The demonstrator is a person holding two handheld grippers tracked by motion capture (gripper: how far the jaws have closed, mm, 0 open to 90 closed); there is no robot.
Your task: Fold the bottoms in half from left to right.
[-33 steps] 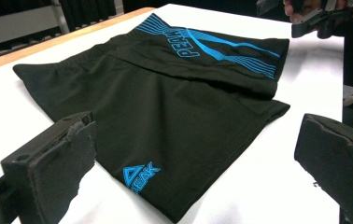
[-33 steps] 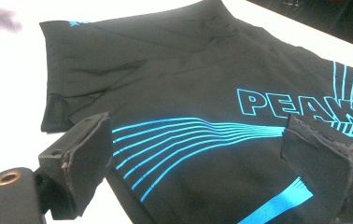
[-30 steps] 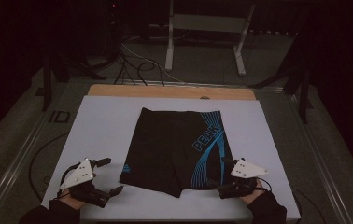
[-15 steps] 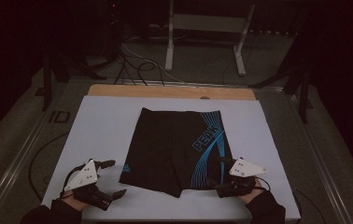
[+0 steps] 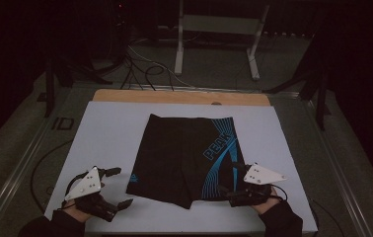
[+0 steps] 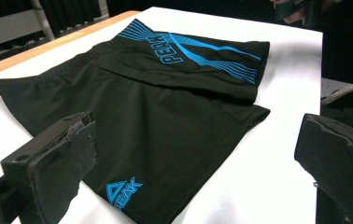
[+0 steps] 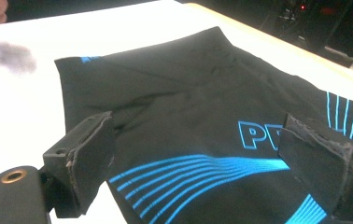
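Observation:
Black shorts (image 5: 184, 153) with blue stripes and a blue "PEAK" print lie flat on the white table top (image 5: 105, 133), waistband at the far side. My left gripper (image 5: 120, 186) stands open at the near left, just short of the left leg hem. In the left gripper view the shorts (image 6: 165, 112) spread out ahead of the open left gripper (image 6: 198, 154), nothing between its jaws. My right gripper (image 5: 225, 180) is open at the right leg's outer edge. In the right gripper view, the right gripper (image 7: 198, 154) straddles the striped leg of the shorts (image 7: 188, 102).
A wooden strip (image 5: 174, 96) runs along the table's far edge. Beyond it stand a metal frame (image 5: 214, 29) and loose cables (image 5: 140, 74) on the dark floor. White table surface lies bare on both sides of the shorts.
My left gripper has turned a little and its jaws stand wider apart than a second ago. The right gripper and the shorts have hardly moved.

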